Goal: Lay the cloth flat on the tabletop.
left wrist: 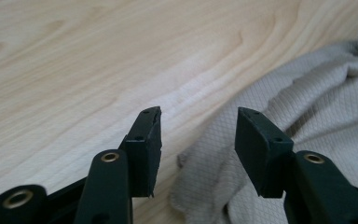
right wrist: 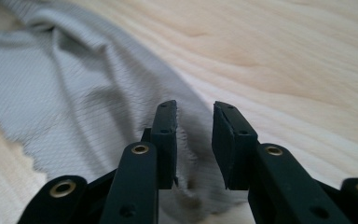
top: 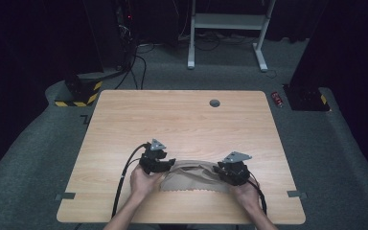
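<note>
Cloth [top: 191, 178] lies bunched near me; both claws, left [left wrist: 198, 135] and right [right wrist: 195, 135], gape at its ends, gripping nothing, so I can spread it.

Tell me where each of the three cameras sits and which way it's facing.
High view: above the near side, looking forward and down on the wooden table; forearms, left gripper and right gripper at the beige cloth.
Left gripper view: rides the left gripper, low over the wood; open jaws with a cloth corner beneath.
Right gripper view: rides the right gripper; open jaws astride a cloth edge.
Shared: all show the cloth on the table.
</note>
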Available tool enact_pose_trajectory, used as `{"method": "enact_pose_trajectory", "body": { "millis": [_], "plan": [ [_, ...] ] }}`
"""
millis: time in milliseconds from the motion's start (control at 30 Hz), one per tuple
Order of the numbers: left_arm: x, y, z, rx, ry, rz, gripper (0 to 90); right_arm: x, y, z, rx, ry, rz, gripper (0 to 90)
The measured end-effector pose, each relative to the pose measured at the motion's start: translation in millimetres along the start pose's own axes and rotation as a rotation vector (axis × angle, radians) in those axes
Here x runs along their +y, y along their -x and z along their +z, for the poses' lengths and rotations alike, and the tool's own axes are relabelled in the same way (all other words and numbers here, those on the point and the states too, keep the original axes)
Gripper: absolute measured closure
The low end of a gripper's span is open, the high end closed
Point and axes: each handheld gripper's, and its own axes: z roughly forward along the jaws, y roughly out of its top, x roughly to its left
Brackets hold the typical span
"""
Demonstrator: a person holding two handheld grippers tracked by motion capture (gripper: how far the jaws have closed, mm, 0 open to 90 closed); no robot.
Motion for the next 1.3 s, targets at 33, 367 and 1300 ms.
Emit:
{"method": "enact_pose_trajectory", "body": {
  "millis": [33,367,1300],
  "plan": [
    [-2.3,2.9,2.4,0.002,-0.010,0.009,50.9,-1.6,-3.7,1.0,0.002,-0.006,-0.015,69.4],
    [-29.3,5.3,-4.5,0.044,-0.050,0.043,50.9,-16.8,-14.5,-3.1,-0.006,-0.028,-0.061,65.4],
    [-18.1,4.0,-12.5,-0.044,-0.003,0.083,89.6,-12.0,-0.2,-11.9,0.046,-0.039,-0.037,89.9]
  ]
}}
